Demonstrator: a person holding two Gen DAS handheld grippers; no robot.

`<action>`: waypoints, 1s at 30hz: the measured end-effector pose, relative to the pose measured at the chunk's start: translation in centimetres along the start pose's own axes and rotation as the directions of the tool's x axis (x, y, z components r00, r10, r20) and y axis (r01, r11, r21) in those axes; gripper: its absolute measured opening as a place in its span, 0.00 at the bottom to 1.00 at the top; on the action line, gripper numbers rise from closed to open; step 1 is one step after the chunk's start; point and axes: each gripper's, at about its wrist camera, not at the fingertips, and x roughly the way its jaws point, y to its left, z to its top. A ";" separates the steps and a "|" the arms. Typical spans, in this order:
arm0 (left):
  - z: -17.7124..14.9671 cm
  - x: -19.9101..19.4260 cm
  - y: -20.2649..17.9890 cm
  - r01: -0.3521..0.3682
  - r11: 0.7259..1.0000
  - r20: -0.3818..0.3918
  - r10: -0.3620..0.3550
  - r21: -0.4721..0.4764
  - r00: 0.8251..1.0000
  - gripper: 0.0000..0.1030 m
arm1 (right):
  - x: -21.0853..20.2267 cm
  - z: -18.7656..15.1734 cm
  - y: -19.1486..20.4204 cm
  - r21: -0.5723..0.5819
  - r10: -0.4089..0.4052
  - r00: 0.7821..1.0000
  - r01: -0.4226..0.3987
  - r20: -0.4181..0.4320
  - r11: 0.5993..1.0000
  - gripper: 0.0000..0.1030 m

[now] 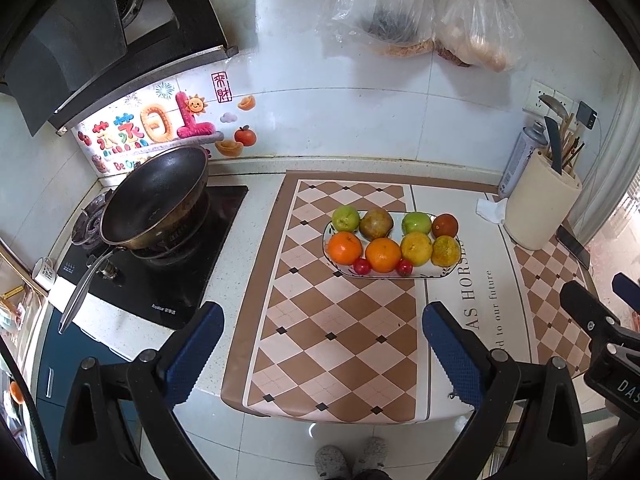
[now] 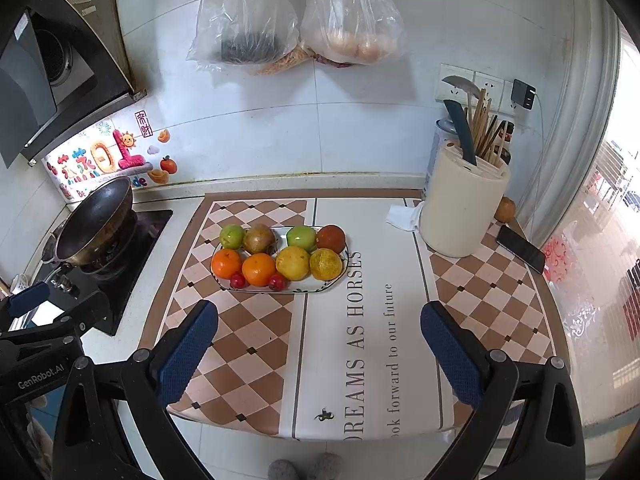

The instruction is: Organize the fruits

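Observation:
A white oval plate (image 1: pixel 424 273) (image 2: pixel 316 289) sits on the checkered mat and holds several fruits in rows: green apples (image 1: pixel 346 218) (image 2: pixel 232 237), a brownish fruit (image 1: pixel 376 223), a dark red fruit (image 1: pixel 445 225) (image 2: pixel 331 238), oranges (image 1: pixel 345 247) (image 2: pixel 259 269), yellow citrus (image 1: pixel 416 249) (image 2: pixel 293 263) and two small red fruits (image 1: pixel 362 266) (image 2: pixel 277 281). My left gripper (image 1: pixel 323 316) is open and empty, back from the plate above the counter's front edge. My right gripper (image 2: pixel 319 316) is open and empty, likewise back from the plate. Each gripper shows at the edge of the other's view.
A black wok (image 1: pixel 156 198) (image 2: pixel 96 220) sits on the gas stove at the left. A cream utensil holder (image 1: pixel 540 200) (image 2: pixel 460 204) with knives and chopsticks, a spray can, a tissue (image 2: pixel 404 216) and a phone (image 2: pixel 520 248) stand at the right. Plastic bags (image 2: pixel 296 12) hang on the wall.

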 end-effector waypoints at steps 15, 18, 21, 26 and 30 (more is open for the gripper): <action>0.2 -1.1 -0.3 0.002 1.000 0.016 -0.002 -0.002 1.000 0.99 | -0.4 -0.5 -0.2 0.005 -0.001 1.000 0.001 -0.001 1.000 1.00; 0.0 -1.4 -0.4 0.001 1.000 0.022 -0.001 -0.004 1.000 0.99 | -0.6 -0.6 -0.2 0.007 0.000 1.000 0.000 0.001 1.000 1.00; -0.2 -1.7 -0.5 0.001 1.000 0.029 -0.001 -0.006 1.000 0.99 | -0.9 -0.7 -0.3 0.007 0.000 1.000 0.000 0.004 1.000 1.00; -0.3 -1.8 -0.5 0.004 1.000 0.031 -0.004 -0.006 1.000 0.99 | -1.2 -0.8 -0.2 0.005 0.000 1.000 -0.001 0.005 1.000 1.00; -0.4 -2.0 -0.5 0.002 1.000 0.034 -0.002 -0.012 0.999 0.99 | -1.4 -0.7 0.0 0.000 0.001 1.000 -0.001 0.005 1.000 1.00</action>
